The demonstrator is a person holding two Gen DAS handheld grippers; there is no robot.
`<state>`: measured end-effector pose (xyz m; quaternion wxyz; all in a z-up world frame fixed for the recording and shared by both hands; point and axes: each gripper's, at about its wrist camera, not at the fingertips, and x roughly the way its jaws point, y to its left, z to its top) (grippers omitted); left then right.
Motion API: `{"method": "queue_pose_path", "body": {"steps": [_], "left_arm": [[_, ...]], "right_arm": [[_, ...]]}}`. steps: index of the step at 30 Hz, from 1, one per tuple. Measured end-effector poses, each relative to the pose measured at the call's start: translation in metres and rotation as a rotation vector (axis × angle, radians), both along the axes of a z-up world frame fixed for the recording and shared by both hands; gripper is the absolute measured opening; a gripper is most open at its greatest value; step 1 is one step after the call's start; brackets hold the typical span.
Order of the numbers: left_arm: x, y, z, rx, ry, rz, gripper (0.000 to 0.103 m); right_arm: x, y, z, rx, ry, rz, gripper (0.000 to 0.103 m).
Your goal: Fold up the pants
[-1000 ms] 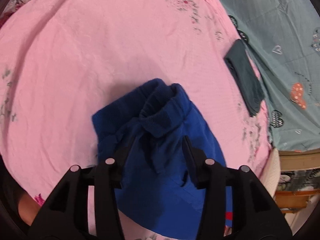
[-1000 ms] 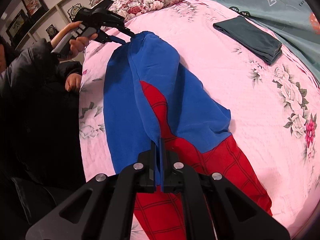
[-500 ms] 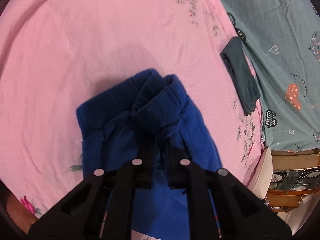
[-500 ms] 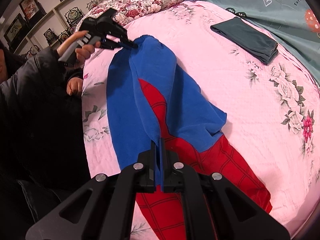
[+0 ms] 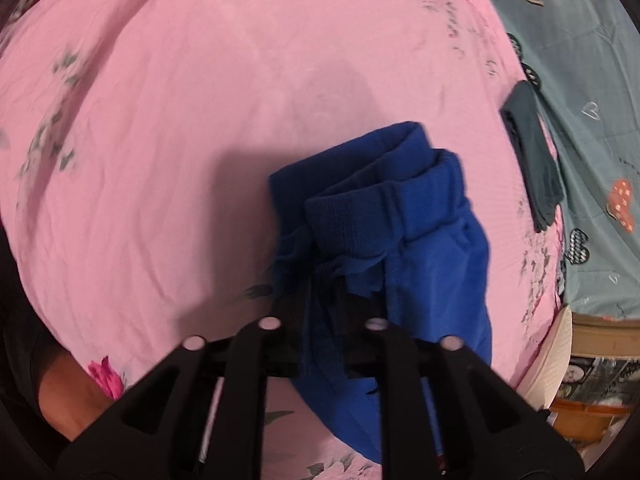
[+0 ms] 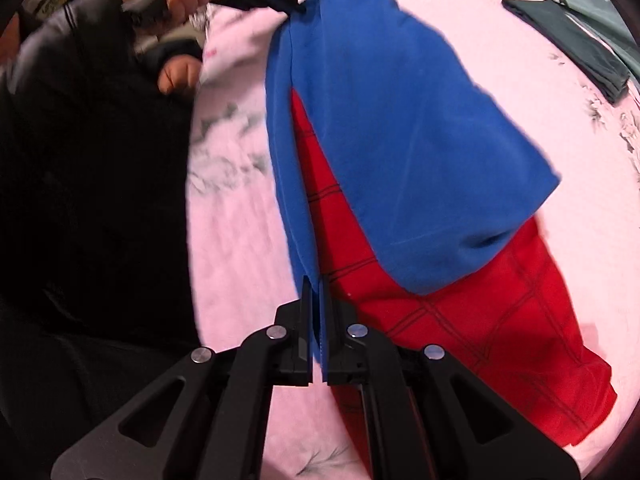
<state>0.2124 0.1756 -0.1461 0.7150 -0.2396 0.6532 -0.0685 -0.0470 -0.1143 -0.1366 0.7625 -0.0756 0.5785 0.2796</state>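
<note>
Blue-and-red pants hang stretched above the pink bed, near its front edge. Left gripper pinches the waistband; right gripper clamps the blue side seam lower down, probably to keep the cloth taut for folding.

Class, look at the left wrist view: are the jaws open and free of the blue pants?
No, the left gripper is shut on the pants near the waistband.
</note>
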Motion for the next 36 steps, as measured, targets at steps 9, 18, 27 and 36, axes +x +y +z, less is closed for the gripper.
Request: {"method": "queue_pose_path", "body": {"steps": [9, 18, 27, 36], "left_arm": [[-0.046, -0.025, 0.064, 0.024, -0.150, -0.027, 0.032], [-0.066, -0.083, 0.044, 0.019, -0.120, -0.165, 0.032], [-0.098, -0.119, 0.009, 0.007, -0.032, -0.224, 0.032], [-0.104, -0.126, 0.003, 0.042, -0.037, -0.214, 0.032]], "right_arm": [[-0.016, -0.036, 0.043, 0.127, -0.059, -0.048, 0.009], [-0.069, -0.223, 0.041, 0.207, 0.071, -0.662, 0.014], [-0.081, -0.268, -0.012, 0.640, 0.201, -1.018, 0.052], [-0.085, -0.262, -0.034, 0.793, 0.200, -1.096, 0.008]]}}
